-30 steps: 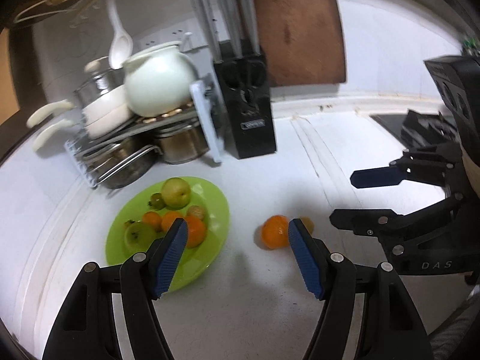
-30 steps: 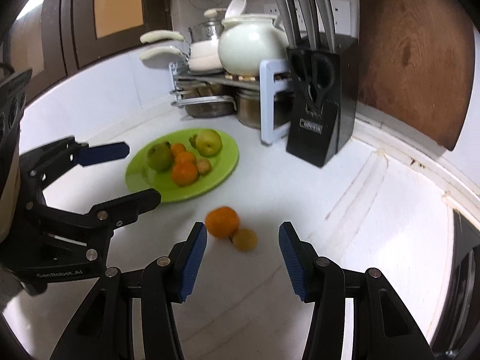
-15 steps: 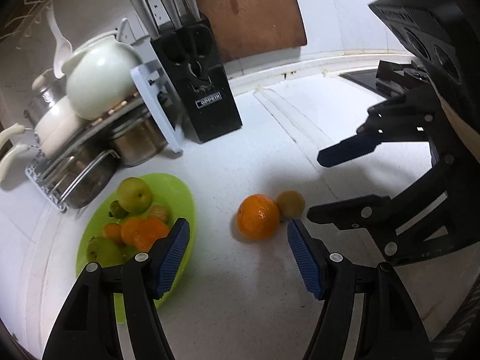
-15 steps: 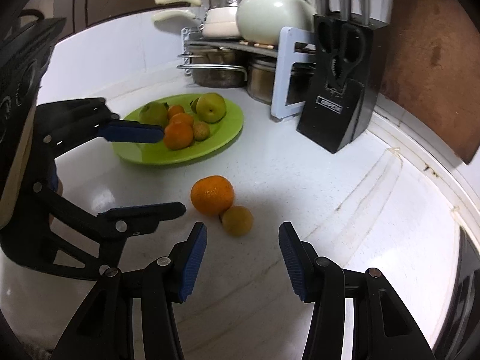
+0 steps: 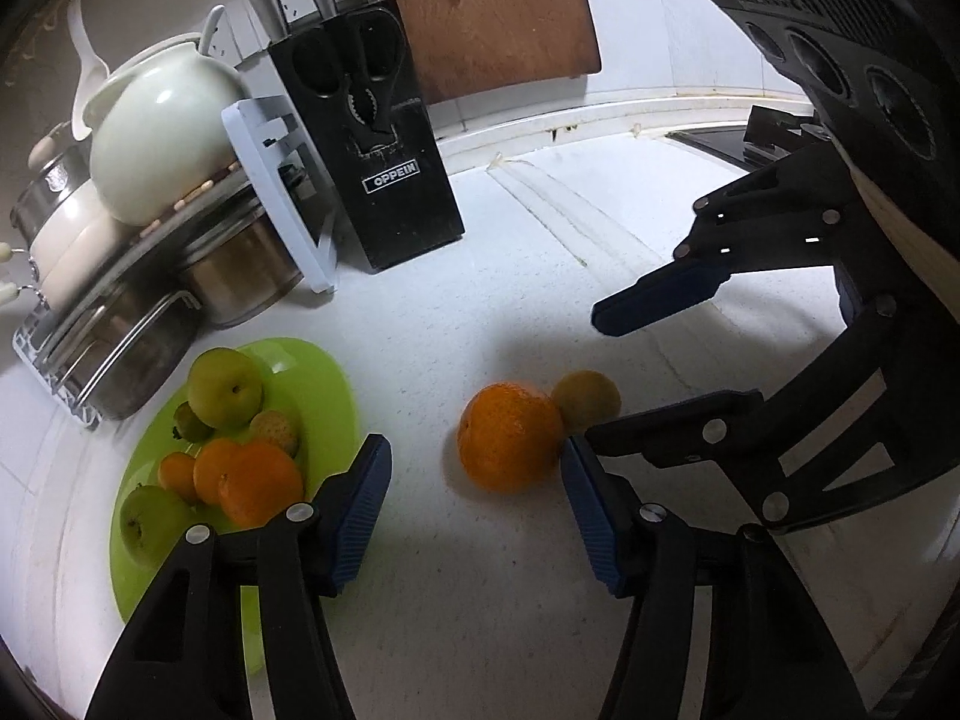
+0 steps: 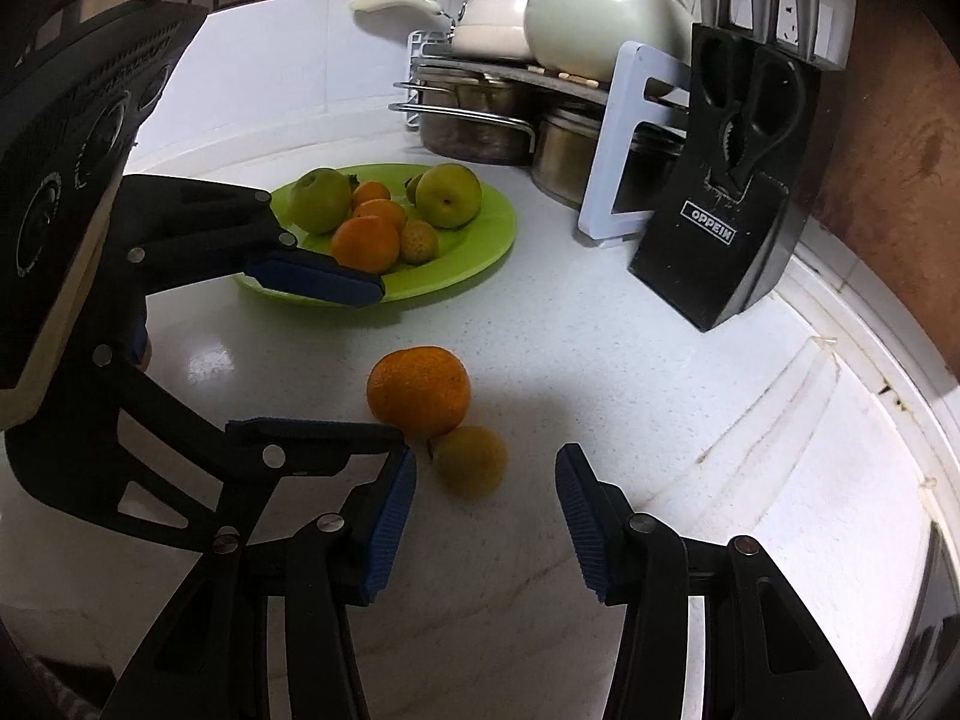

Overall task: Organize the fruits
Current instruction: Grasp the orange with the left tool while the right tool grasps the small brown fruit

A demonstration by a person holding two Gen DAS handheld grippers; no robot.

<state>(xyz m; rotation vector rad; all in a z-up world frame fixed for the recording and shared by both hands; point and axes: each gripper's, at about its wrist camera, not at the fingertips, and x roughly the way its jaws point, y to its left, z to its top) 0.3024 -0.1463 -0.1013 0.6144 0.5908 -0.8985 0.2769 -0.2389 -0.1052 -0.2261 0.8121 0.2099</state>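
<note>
While the orange point(image 5: 509, 437) sits on the white counter point(image 5: 480, 600) touching the small yellow-green fruit point(image 5: 587, 399) beside it, you hold both grippers low around the pair with nothing in either. Your left gripper point(image 5: 477, 510) is spread wide, its blue pads point(image 5: 360, 504) on either side of the orange; its right pad looks at or very near the peel, though contact cannot be told. Your right gripper point(image 6: 485, 516) is also spread, with the small fruit point(image 6: 471, 461) just ahead of its pads point(image 6: 393, 516) and the orange point(image 6: 419, 391) a little beyond. The tips of the two tools nearly meet next to the fruits. Just beside the pair, on your left, lies the green plate point(image 6: 480, 240), already carrying two green apples, several oranges and a pale speckled fruit. Behind the plate a rack point(image 5: 96, 324) holds steel pots, with a white teapot point(image 5: 162, 132) on top. A black knife block point(image 5: 384, 138) stands next to the rack, and a wooden board point(image 5: 486, 12) leans on the wall behind it.
</note>
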